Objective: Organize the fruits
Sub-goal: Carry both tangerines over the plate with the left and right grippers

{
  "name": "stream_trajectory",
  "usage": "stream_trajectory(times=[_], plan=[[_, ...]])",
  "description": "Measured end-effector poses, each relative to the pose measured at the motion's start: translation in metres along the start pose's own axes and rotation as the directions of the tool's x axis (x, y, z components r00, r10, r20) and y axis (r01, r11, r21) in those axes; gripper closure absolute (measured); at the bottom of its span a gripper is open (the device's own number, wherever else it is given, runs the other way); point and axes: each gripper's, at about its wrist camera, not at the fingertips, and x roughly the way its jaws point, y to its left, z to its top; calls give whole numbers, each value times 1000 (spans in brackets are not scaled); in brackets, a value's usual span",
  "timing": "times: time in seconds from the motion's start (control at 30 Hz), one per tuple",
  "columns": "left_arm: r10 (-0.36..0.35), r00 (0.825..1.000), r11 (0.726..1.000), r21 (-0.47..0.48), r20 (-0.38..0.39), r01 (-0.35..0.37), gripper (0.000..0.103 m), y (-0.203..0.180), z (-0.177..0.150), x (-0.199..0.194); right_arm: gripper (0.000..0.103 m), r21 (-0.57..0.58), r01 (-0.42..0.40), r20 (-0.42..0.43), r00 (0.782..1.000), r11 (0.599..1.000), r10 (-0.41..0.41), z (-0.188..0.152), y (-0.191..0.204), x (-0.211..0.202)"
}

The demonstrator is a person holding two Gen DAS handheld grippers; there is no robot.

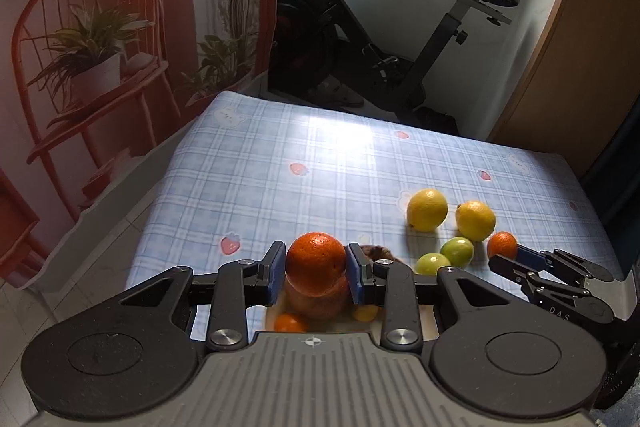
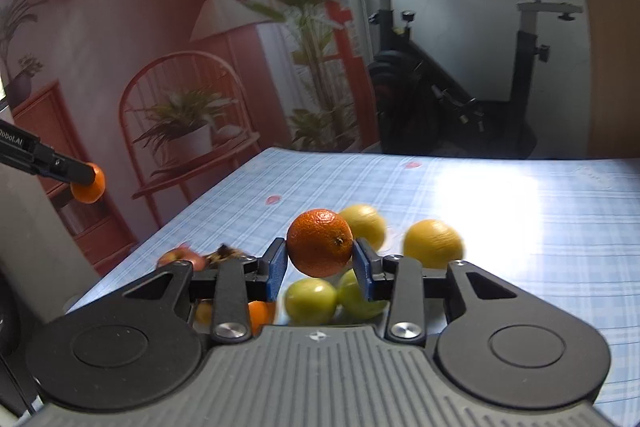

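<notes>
My left gripper (image 1: 316, 255) is shut on an orange (image 1: 315, 267), held above the near edge of the table. Under it, half hidden by the fingers, lie a brownish-red fruit (image 1: 318, 305), a small orange (image 1: 290, 323) and a small yellow fruit (image 1: 365, 313). My right gripper (image 2: 320, 247) is shut on a second orange (image 2: 320, 242), lifted just over two green fruits (image 2: 311, 301). Behind those rest two lemons (image 2: 433, 243). The left wrist view shows the lemons (image 1: 427, 209) and green fruits (image 1: 457, 251) to the right, beside the right gripper (image 1: 509, 254).
A blue plaid cloth (image 1: 280, 163) covers the table. An exercise bike (image 1: 360, 39) stands past the far edge. A printed backdrop with a chair and plants (image 1: 92, 47) hangs on the left. An apple (image 2: 178, 257) and a brown scrap (image 2: 225, 253) lie near the left edge.
</notes>
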Motion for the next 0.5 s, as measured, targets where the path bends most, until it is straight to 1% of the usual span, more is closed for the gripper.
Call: stream_trajectory(times=[0.03,0.1,0.2,0.3,0.37,0.5], plan=[[0,1000,1000,-5,-20,0,69,5,-3,2,65,-20,-21,-45,999,1000,20,0,8,10],[-12,998,1000,-10,-58,11,69,11,-11,9,65,-82,-42,-129,991,996,31,-1,25,28],[-52,994,999,-18,-94,50,69,11,-23,24,65,-156,-58,-230,973,986,21,-5,40,48],[-103,987,995,-17,-123,102,69,5,-36,42,65,-188,-58,-297,955,981,0,-10,45,59],[-124,981,992,1,-149,126,69,-2,-43,55,65,-204,-61,-328,945,977,-10,-12,46,63],[-121,976,991,36,-182,130,69,-9,-54,75,65,-234,-73,-376,926,970,-21,-16,50,68]])
